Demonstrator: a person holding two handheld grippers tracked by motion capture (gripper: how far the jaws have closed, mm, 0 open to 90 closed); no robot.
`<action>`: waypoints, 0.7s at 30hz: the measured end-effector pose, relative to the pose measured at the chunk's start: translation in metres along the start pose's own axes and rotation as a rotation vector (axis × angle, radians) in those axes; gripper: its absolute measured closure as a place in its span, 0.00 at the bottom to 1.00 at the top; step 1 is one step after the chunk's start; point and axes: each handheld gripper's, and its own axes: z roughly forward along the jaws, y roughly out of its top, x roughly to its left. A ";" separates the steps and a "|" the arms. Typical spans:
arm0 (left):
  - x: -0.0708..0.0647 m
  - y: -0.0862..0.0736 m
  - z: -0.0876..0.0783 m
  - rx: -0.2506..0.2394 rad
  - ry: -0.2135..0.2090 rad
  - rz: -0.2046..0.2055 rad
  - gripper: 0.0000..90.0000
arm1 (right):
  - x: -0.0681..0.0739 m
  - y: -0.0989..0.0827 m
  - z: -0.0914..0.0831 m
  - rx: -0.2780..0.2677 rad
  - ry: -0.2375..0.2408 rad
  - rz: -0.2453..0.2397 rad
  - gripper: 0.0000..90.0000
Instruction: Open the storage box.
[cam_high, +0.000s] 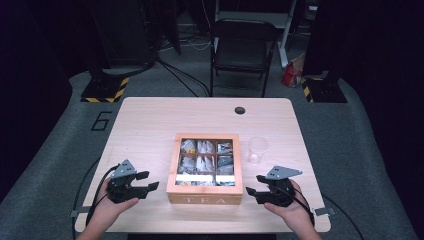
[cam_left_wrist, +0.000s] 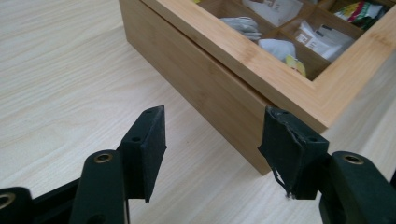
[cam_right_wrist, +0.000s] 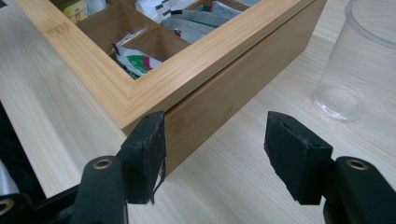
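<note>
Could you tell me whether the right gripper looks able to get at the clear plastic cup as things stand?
Probably yes. The right gripper, jaws open and empty, sits by the tea box's near right corner; the cup stands beyond it on bare table, right of the box.

Cup (cam_high: 258, 149) beside box (cam_high: 205, 199) — elsewhere seemingly open

We are looking at a recording studio or lab, not a home. Beyond the left gripper (cam_high: 150, 181) a light wooden table (cam_high: 150, 120) is standing on grey carpet (cam_high: 55, 145) marked with a painted number (cam_high: 101, 121). Farther off, hazard-striped stand bases (cam_high: 105, 90), trailing cables (cam_high: 180, 75) and a folding chair (cam_high: 242, 52) are sitting against dark curtains (cam_high: 30, 65).
</note>
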 end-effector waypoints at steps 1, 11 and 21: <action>-0.004 -0.001 -0.002 -0.010 -0.001 0.005 0.45 | 0.003 -0.001 -0.001 0.005 0.002 -0.001 0.42; -0.020 -0.005 -0.001 -0.008 -0.024 0.048 0.47 | 0.014 -0.007 -0.001 0.003 0.024 -0.010 0.45; -0.027 -0.013 0.005 -0.014 -0.066 0.043 0.50 | 0.013 -0.010 -0.005 -0.017 0.037 -0.001 0.46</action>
